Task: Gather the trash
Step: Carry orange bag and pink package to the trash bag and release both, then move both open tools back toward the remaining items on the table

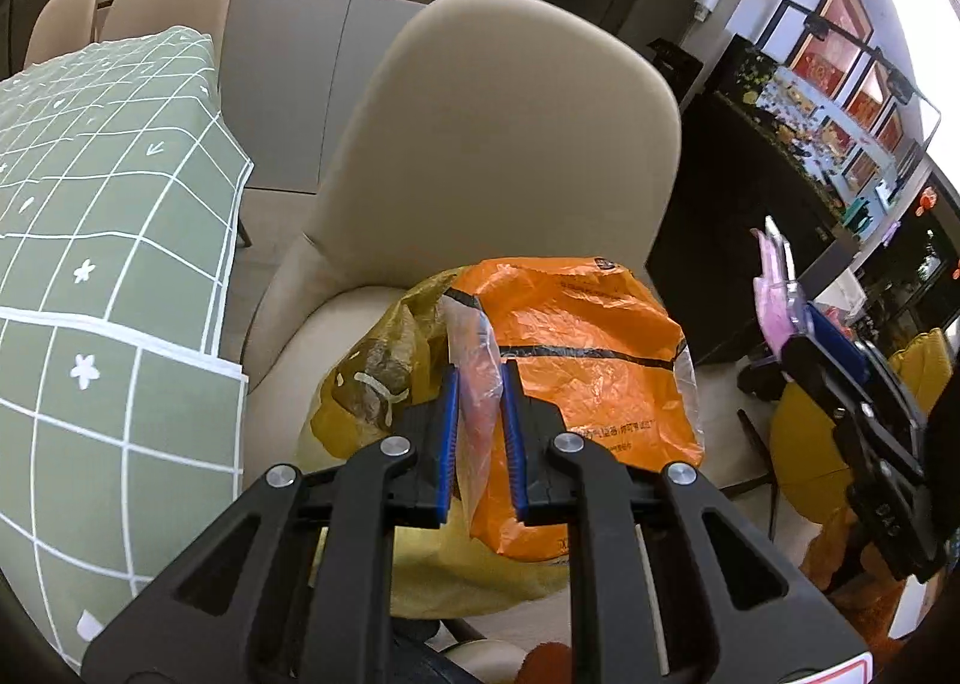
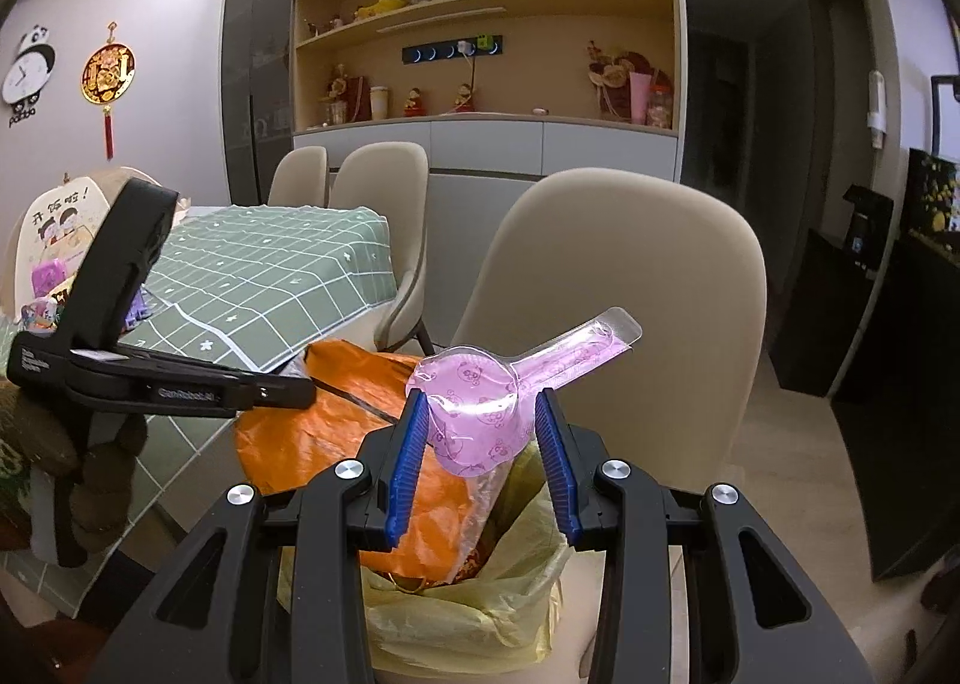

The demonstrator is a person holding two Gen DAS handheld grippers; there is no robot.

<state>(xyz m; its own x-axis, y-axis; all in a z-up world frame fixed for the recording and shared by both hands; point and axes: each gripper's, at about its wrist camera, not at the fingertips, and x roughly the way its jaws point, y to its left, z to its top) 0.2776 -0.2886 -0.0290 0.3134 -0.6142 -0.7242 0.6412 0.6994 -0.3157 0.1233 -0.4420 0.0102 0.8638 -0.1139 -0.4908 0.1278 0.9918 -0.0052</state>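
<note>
I am carrying two pieces of trash toward the yellow-lined bin [image 2: 480, 612] standing in front of the beige chair [image 1: 498, 144]. My left tongs [image 1: 480, 372] are closed narrow on a strip of clear plastic wrapper [image 1: 474, 384], which is hanging just in front of the orange bag [image 1: 588, 354] already stuffed in the bin. My right tongs [image 2: 480, 402] are standing half apart, gripping a pink spoon-shaped package [image 2: 480, 402] by its round end, directly above the bin's mouth, its handle pointing toward the chair back.

I judge this the drop-off step: next, both tongs are going to need lowering over the bin's opening and spreading so each piece falls inside, not onto the orange bag's slope.

The right camera is showing the bin's liner and open mouth beside the orange bag, plus the left tongs from the side; the left camera is hiding that opening behind the bag but is showing the wrapper's pinch clearly, and the green checked tabletop [image 1: 90, 204] left of the chair.
</note>
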